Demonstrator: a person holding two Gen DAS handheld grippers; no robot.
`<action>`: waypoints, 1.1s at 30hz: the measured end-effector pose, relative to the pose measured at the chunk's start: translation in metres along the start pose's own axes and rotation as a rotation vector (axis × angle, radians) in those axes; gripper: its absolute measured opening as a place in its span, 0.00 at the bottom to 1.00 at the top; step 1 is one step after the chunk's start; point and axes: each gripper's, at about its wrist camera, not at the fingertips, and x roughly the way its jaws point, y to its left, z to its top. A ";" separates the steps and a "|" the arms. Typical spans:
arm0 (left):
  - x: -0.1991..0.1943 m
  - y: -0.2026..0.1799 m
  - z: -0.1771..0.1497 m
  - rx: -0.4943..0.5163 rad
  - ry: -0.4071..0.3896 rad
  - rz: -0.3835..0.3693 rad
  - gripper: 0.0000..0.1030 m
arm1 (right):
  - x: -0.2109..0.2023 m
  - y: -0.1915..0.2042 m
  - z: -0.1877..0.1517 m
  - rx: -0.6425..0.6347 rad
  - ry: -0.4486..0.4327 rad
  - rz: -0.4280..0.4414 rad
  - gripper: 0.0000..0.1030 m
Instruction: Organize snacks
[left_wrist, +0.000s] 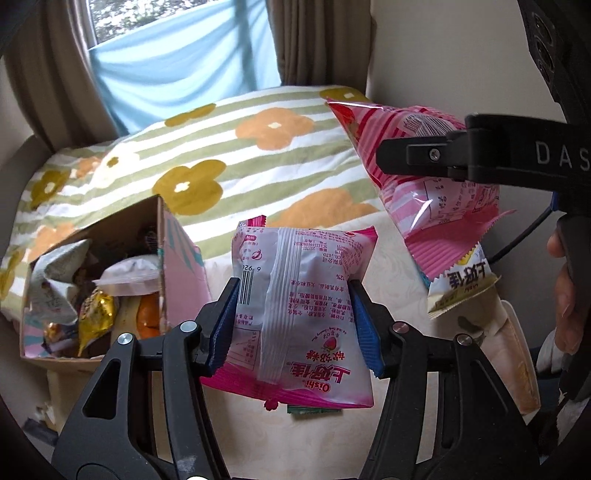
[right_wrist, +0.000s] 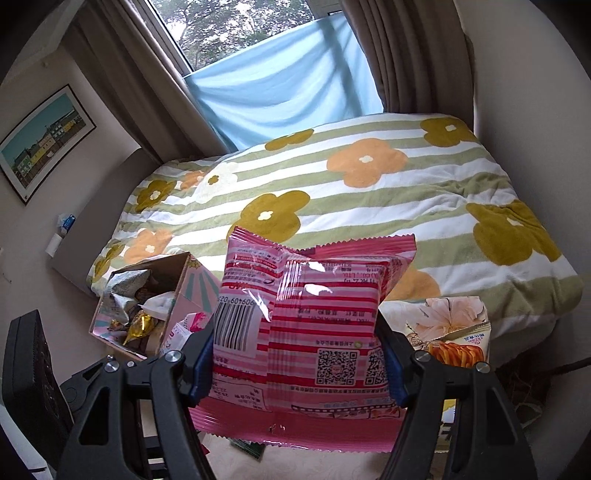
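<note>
Nearest to me, my left gripper (left_wrist: 293, 325) is clenched on a white-and-pink bag (left_wrist: 299, 314), the blue pads (left_wrist: 364, 332) pressing its two sides so it stands held up between the jaws, printed back facing the camera. A small green packet (left_wrist: 314, 410) peeks out below it on the cream tabletop (left_wrist: 399, 291).

My right gripper (right_wrist: 295, 354) grasps a striped pink bag (right_wrist: 306, 332) the same way, barcode and QR codes toward the lens. From the left wrist I see that same bag (left_wrist: 424, 184) lifted at the upper right, with a yellowish packet (left_wrist: 461, 288) just under its lower edge.

Just beyond, on the left, sits an open cardboard box (left_wrist: 173, 258) already stuffed with snacks, a gold wrapper (left_wrist: 94, 314) among them. To the right of my right gripper lies a floral snack bag (right_wrist: 450, 332).

Behind everything is the flowered, green-striped blanket (right_wrist: 351, 192), then brown curtains (right_wrist: 410, 51), a blue cloth (right_wrist: 284, 88) across the window, and a framed picture (right_wrist: 40, 144) on the left wall
</note>
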 end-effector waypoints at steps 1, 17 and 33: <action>-0.008 0.005 0.001 -0.020 -0.009 0.013 0.52 | -0.004 0.005 0.002 -0.016 -0.005 0.012 0.66; -0.081 0.153 0.002 -0.233 -0.104 0.204 0.52 | 0.015 0.124 0.009 -0.185 0.012 0.161 0.66; -0.049 0.328 -0.007 -0.245 -0.028 0.185 0.52 | 0.090 0.216 0.003 -0.092 0.047 0.077 0.66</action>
